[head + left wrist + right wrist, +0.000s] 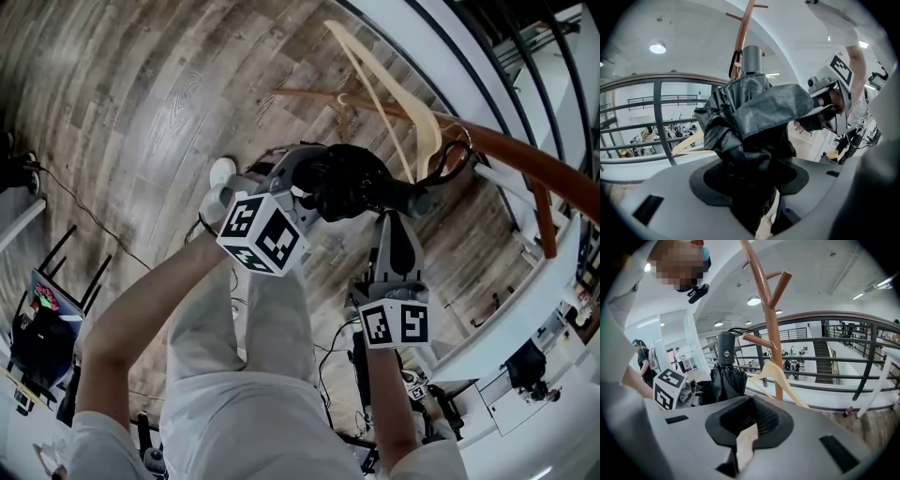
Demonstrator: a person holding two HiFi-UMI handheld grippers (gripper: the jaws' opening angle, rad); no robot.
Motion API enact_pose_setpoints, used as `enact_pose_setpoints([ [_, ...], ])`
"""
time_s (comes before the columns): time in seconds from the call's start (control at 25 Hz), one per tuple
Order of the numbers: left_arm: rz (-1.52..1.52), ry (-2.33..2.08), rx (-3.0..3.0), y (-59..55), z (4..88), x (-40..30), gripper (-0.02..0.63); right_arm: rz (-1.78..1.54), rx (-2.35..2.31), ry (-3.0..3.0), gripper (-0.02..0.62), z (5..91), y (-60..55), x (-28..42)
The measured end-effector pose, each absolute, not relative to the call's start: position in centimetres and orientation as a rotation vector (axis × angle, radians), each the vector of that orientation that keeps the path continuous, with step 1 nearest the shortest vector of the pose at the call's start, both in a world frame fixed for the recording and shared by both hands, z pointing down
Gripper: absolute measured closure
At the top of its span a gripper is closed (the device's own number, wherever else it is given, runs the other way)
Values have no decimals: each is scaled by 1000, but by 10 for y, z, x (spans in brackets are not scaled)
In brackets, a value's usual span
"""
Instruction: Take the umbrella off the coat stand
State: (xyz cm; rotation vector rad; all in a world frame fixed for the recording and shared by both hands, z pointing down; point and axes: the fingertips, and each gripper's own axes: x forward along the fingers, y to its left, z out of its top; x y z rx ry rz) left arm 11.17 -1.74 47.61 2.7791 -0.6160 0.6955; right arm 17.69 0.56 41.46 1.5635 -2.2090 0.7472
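Left gripper view: left gripper (750, 176) clamps the folded umbrella (757, 110); right gripper (749, 420) slightly open, empty.

Coat stand (771, 329): standing upright, a brown wooden pole with pegs.
Peg (757, 340): carrying the black strap (740, 330) of the umbrella (724, 380).
Hanger (783, 378): pale wood, hanging beside the pole.
Floor (141, 94): wood planks, with a thin cable (89, 214) trailing across.
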Motion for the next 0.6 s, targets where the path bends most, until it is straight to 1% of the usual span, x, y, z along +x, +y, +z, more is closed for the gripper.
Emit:
enact_pose_setpoints([
  [0.24,687,-624,2777,-17,458,114,354,737,1556,-2222,552,404,3,179],
  [0.6,645,-664,2741,-12,406,105,354,726,1588,-2247,552,362,1,179],
])
